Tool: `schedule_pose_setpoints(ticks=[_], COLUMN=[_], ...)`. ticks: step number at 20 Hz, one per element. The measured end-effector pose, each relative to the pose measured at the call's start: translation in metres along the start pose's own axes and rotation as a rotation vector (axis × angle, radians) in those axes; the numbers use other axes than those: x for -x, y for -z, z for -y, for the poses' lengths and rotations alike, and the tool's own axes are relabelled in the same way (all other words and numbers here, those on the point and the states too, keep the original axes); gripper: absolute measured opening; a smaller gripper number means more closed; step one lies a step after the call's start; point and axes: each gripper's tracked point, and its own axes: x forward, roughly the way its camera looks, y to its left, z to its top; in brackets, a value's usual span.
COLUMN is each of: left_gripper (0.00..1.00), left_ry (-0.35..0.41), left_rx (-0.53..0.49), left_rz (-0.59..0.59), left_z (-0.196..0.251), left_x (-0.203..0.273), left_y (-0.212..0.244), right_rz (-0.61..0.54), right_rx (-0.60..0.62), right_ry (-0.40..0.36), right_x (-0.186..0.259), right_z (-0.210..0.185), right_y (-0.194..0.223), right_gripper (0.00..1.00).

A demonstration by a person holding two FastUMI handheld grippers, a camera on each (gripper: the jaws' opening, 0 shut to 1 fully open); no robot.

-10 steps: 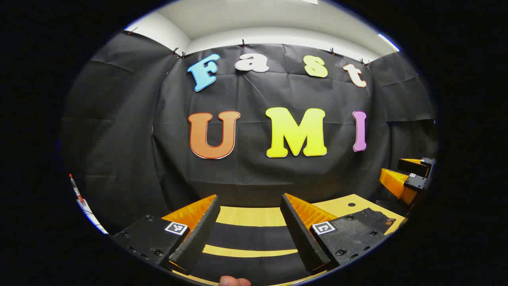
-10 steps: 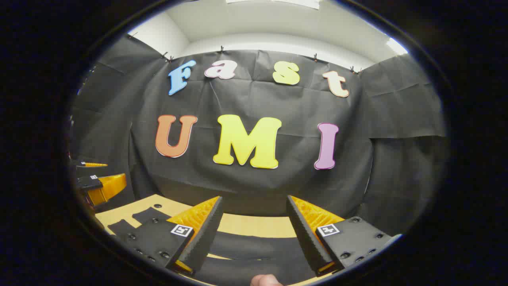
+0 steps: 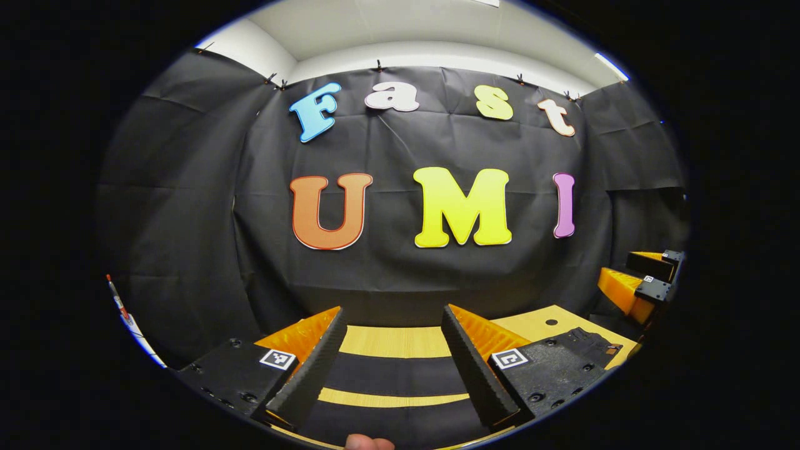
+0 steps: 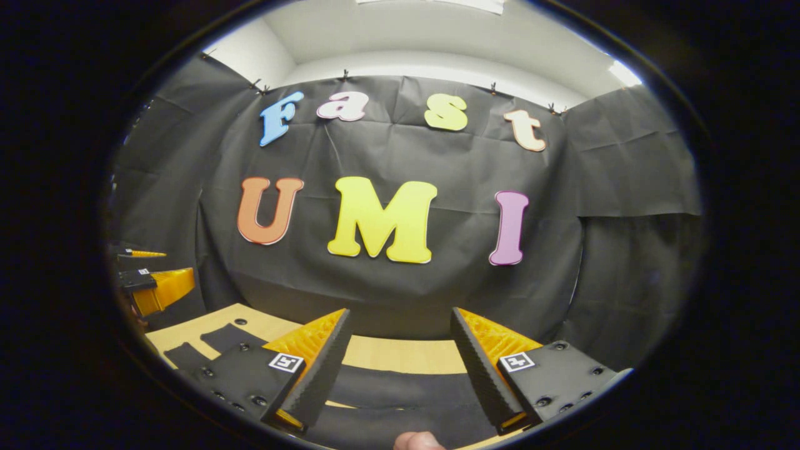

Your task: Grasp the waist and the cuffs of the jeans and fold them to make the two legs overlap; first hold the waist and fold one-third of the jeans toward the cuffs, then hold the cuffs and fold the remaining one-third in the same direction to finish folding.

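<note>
Both grippers hover above the wooden table (image 3: 394, 340), aimed at the booth's black cloth wall (image 3: 400, 269), which closes off the table's far edge. The left gripper (image 3: 394, 356) is spread wide with nothing between its fingers — the dark jeans (image 3: 397, 375) lie flat beneath it in two bands, bare wood between. The right gripper (image 4: 397, 362) is likewise released over the jeans (image 4: 400, 384), whose cuffs reach toward the table's left edge.
</note>
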Motion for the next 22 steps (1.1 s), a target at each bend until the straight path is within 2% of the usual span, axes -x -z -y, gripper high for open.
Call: schedule_pose_setpoints(ticks=[15, 22], left_gripper=[0.98, 0.98], left_ry=[-0.036, -0.104], left_rx=[0.018, 0.005], left_rz=[-0.047, -0.08], left_z=[-0.002, -0.04], left_x=[0.0, -0.006], left_y=[0.011, 0.024], right_rz=[-0.054, -0.084], right_rx=[-0.034, -0.018], right_ry=[0.054, 0.109], right_x=[-0.001, -0.004], right_z=[0.039, 0.08], right_y=[0.019, 0.038], right_gripper=[0.96, 0.96])
